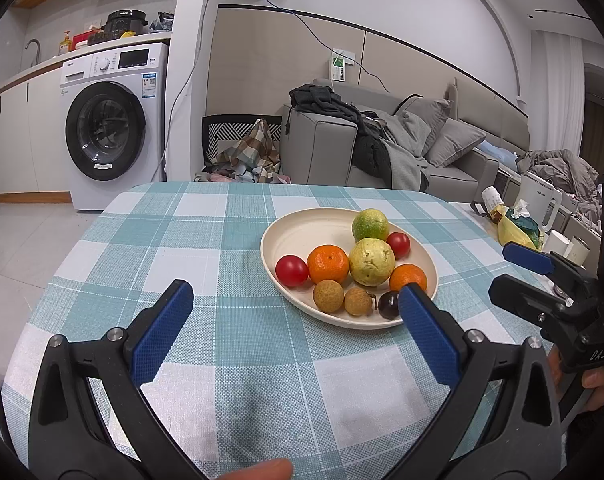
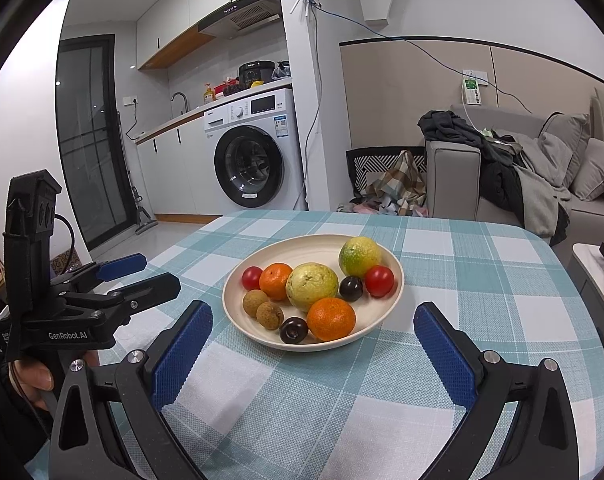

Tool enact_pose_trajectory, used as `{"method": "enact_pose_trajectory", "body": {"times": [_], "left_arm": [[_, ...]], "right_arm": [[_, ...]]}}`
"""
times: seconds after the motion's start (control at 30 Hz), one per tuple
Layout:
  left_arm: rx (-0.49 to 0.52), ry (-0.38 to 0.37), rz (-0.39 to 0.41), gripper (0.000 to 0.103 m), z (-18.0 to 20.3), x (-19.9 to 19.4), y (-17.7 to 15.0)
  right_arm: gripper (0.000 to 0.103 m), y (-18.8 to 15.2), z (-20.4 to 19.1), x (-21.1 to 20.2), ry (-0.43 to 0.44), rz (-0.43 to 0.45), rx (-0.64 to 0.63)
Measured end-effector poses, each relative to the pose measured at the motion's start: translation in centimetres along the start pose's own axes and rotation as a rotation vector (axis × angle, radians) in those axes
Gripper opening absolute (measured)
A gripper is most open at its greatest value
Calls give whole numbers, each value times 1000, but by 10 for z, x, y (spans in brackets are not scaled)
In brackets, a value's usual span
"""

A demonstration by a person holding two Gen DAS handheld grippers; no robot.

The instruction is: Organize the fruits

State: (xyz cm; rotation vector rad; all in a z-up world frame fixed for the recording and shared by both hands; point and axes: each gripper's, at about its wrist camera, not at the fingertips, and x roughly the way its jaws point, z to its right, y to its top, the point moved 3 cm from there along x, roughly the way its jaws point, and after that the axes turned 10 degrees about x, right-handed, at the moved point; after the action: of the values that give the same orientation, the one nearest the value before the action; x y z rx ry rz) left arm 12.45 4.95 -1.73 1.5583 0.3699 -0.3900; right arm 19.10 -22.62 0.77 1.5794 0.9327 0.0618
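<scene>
A cream plate (image 1: pixel 298 228) (image 2: pixel 294 249) on the checked tablecloth holds a green citrus (image 1: pixel 369 224), a pale guava (image 1: pixel 371 262), two mandarins (image 1: pixel 327 264), two red tomatoes (image 1: pixel 292 271), two longans (image 1: pixel 328 296) and dark plums (image 2: pixel 294 330). My left gripper (image 1: pixel 296 288) is open just short of the plate's near left rim, with nothing between its fingers. My right gripper (image 2: pixel 313 309) is also open, its blue pads (image 2: pixel 182 356) straddling the plate's near edge from a little way back. Each gripper shows in the other's view, the right gripper (image 1: pixel 505 268) and the left gripper (image 2: pixel 158 270).
The table (image 1: pixel 222 360) ends just past the plate. A side surface at the right carries a white kettle (image 1: pixel 537 200), a yellow bag (image 1: pixel 515 232) and cups (image 1: pixel 557 242). Beyond stand a washing machine (image 2: pixel 258 160) and a grey sofa (image 2: pixel 541 184) with clothes.
</scene>
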Motion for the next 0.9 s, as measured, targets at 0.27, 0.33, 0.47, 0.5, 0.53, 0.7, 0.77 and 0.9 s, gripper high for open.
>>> {"method": "enact_pose_trajectory", "body": {"times": [0.27,0.33,0.47,0.5,0.53,0.7,0.77,0.9], "left_arm": [[0,0,1,102,0,0,0],[1,0,1,102,0,0,0],[1,0,1,102,0,0,0],[1,0,1,102,0,0,0],[2,-1,2,102,0,0,0],[9,-4,5,102,3,-1,2],[8,-5,5,102,3,-1,2],[8,-1,6,102,3,-1,2]], "right_arm": [[103,0,0,0,0,1,0],[103,0,0,0,0,1,-1],[103,0,0,0,0,0,-1],[103,0,0,0,0,0,-1],[103,0,0,0,0,0,-1],[103,0,0,0,0,0,-2],[103,0,0,0,0,-1,-2],[103,1,0,-1,1,-2,-4]]}}
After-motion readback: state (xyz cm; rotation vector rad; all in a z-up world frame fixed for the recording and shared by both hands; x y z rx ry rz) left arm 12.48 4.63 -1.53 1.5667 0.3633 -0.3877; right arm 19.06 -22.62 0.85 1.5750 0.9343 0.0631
